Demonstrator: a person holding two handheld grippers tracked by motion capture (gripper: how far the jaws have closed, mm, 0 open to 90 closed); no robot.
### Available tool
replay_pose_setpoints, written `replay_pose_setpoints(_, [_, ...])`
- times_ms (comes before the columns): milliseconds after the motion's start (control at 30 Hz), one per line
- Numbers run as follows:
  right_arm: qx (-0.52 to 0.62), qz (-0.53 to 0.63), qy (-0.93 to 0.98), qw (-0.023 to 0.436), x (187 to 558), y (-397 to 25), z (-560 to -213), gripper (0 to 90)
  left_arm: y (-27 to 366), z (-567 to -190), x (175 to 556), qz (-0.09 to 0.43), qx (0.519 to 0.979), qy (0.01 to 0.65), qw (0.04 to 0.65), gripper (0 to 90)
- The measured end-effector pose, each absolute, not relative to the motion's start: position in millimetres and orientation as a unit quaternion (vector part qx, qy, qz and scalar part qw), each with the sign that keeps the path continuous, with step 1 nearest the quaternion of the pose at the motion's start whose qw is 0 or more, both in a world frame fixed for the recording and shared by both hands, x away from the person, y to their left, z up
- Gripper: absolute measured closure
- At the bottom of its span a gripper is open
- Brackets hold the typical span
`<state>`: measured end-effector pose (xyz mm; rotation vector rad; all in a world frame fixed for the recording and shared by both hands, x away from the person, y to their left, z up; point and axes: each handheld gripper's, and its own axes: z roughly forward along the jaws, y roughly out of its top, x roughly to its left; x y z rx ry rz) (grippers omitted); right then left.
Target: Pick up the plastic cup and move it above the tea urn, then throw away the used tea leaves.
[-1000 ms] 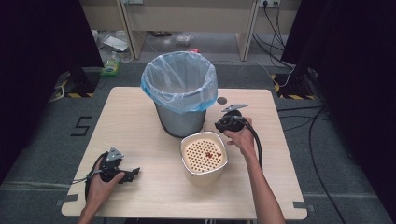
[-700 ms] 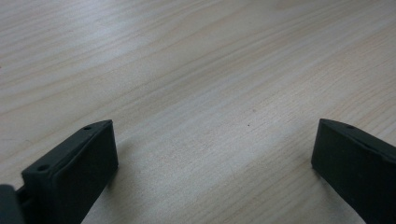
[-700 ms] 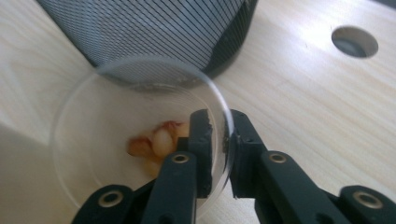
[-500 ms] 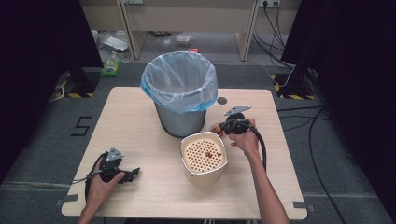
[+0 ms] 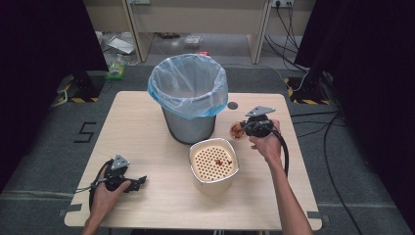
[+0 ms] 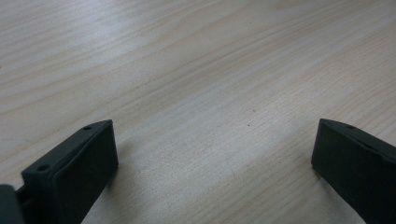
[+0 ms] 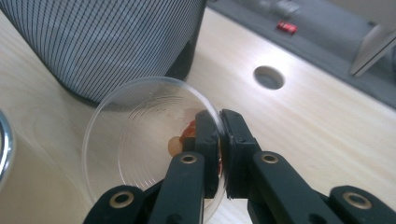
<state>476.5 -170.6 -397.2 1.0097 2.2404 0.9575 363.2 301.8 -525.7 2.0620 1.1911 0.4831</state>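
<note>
Right tool lifted cup (clamped).

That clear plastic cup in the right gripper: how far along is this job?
Some red bits already lie on the cream perforated strainer. The right gripper pinches the clear plastic cup by its rim, scraps inside. Probably left: emptying the cup. The left gripper rests open on the table.

Your right gripper holds a small cup between the bin and the strainer pot.
</note>
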Motion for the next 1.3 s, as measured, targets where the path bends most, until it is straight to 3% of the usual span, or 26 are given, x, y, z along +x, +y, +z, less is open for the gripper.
replay_pose_setpoints(533, [0.312,0.392,0.793,0.347,425,-159,-354,86.0,302,-526,363,0.187,0.796,0.459,0.348,0.0])
replay_pose_setpoints(800, [0.263,0.397,0.783,0.4,395,-138,-353,86.0,302,-526,363,0.188,0.797,0.457,0.347,0.0])
replay_pose_setpoints(1300, [0.159,0.375,0.735,0.542,342,-110,-363,86.2,302,-525,361,0.189,0.798,0.456,0.347,0.1])
